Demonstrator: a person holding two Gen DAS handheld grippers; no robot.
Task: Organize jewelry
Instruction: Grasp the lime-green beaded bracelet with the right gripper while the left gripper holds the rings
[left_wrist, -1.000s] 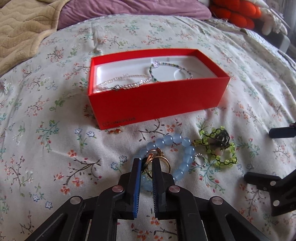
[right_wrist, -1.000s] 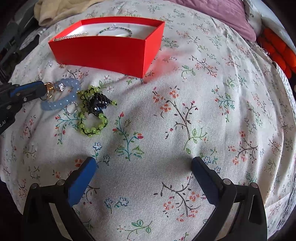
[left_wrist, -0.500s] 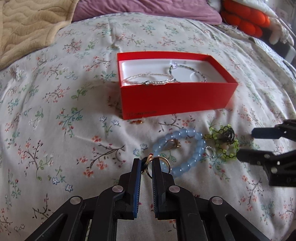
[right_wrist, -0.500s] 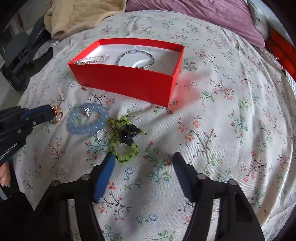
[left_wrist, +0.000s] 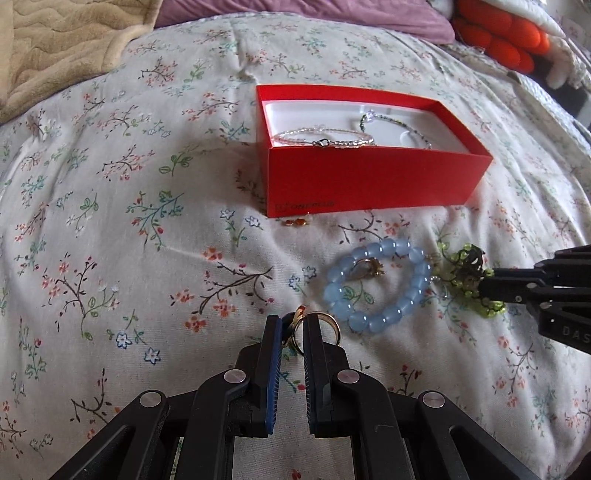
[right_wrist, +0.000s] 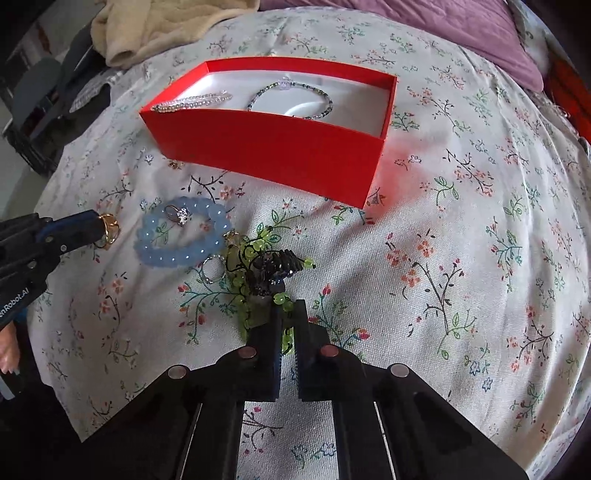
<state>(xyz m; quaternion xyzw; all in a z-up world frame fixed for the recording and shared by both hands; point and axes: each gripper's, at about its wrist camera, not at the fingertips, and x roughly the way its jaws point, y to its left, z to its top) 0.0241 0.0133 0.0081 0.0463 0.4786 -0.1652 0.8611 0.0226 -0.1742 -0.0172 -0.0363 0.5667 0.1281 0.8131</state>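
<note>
A red box (left_wrist: 373, 177) (right_wrist: 266, 147) sits on the flowered bedspread with a silver chain (left_wrist: 325, 139) and a thin beaded bracelet (right_wrist: 291, 99) inside. My left gripper (left_wrist: 292, 322) (right_wrist: 98, 225) is shut on a gold ring (left_wrist: 327, 325) (right_wrist: 109, 225), left of a blue bead bracelet (left_wrist: 376, 284) (right_wrist: 181, 236). A stone ring (left_wrist: 367, 267) (right_wrist: 179, 214) lies inside that bracelet. My right gripper (right_wrist: 286, 310) (left_wrist: 484, 286) is shut on a green bead bracelet with a dark charm (right_wrist: 266, 273) (left_wrist: 469, 266).
A small silver ring (right_wrist: 212, 269) lies beside the green beads. A tiny orange piece (left_wrist: 297, 221) lies by the box's front. A beige blanket (left_wrist: 55, 48), purple pillow (left_wrist: 303, 14) and orange plush (left_wrist: 498, 33) lie at the back.
My right gripper moved in to the green bead bracelet and shut on it. My left gripper drew the gold ring back and left, away from the blue bracelet.
</note>
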